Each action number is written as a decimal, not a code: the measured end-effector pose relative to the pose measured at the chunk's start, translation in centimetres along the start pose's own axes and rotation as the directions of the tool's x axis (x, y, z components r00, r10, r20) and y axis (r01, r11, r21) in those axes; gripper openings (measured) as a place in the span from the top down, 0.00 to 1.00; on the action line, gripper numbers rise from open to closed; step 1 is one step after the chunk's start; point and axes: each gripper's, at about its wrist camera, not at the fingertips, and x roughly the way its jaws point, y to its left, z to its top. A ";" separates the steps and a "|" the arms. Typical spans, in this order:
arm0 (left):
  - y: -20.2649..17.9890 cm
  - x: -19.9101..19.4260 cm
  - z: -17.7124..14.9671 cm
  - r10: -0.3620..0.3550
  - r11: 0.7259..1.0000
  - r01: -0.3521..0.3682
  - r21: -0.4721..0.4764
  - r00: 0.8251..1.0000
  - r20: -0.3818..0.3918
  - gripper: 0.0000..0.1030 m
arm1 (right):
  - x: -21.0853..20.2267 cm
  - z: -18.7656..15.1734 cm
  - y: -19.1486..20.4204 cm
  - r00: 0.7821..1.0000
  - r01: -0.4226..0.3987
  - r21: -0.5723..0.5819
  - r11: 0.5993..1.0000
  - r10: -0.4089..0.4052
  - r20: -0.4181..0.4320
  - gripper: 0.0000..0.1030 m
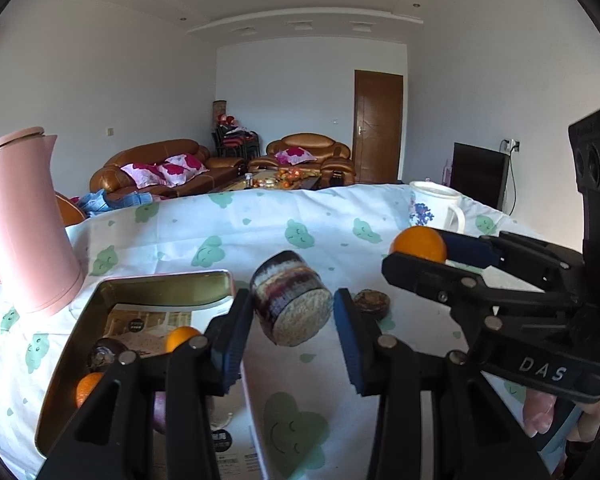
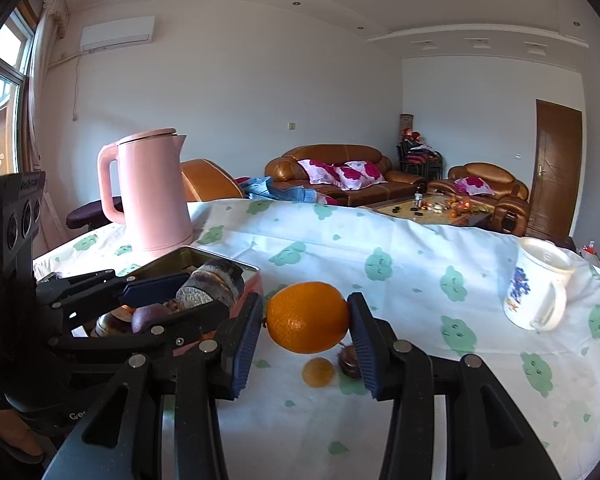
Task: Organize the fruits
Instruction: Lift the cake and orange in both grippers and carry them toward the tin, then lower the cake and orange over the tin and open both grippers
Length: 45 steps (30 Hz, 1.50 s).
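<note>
Holding two fruits aloft: our left hand-held gripper (image 1: 293, 332) clamps dark mangosteen (image 1: 291, 300) beside tin (image 1: 100, 300); right hand-held gripper (image 2: 306, 338) clamps orange (image 2: 307, 317) above table (image 2: 400, 280). Risks, we judge: round skins slipping, rolling off; crowded grippers colliding near tin.

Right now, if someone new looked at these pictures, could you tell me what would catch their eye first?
Most likely the bright orange clamped in the right gripper above the cloud-print tablecloth. Next, the dark cut fruit piece pinched in the left gripper, beside the metal tin that already holds fruit. The tall pink kettle behind the tin stands out too.
</note>
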 end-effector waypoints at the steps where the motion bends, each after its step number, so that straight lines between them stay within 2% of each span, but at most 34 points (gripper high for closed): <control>1: 0.3 0.0 0.0 0.003 1.000 -0.003 -0.004 1.000 -0.001 0.58 | 0.2 0.2 0.2 1.000 -0.006 -0.001 1.000 0.006 -0.004 0.55; 22: 6.1 -1.0 -0.4 0.084 0.993 -0.088 -0.083 0.995 -0.057 0.58 | 3.3 2.5 4.0 0.994 -0.108 -0.034 0.994 0.107 -0.037 0.55; 45: 11.2 -1.0 -0.6 0.142 0.978 -0.156 -0.139 0.984 -0.107 0.58 | 6.8 3.4 6.9 0.983 -0.169 -0.065 0.983 0.164 -0.079 0.55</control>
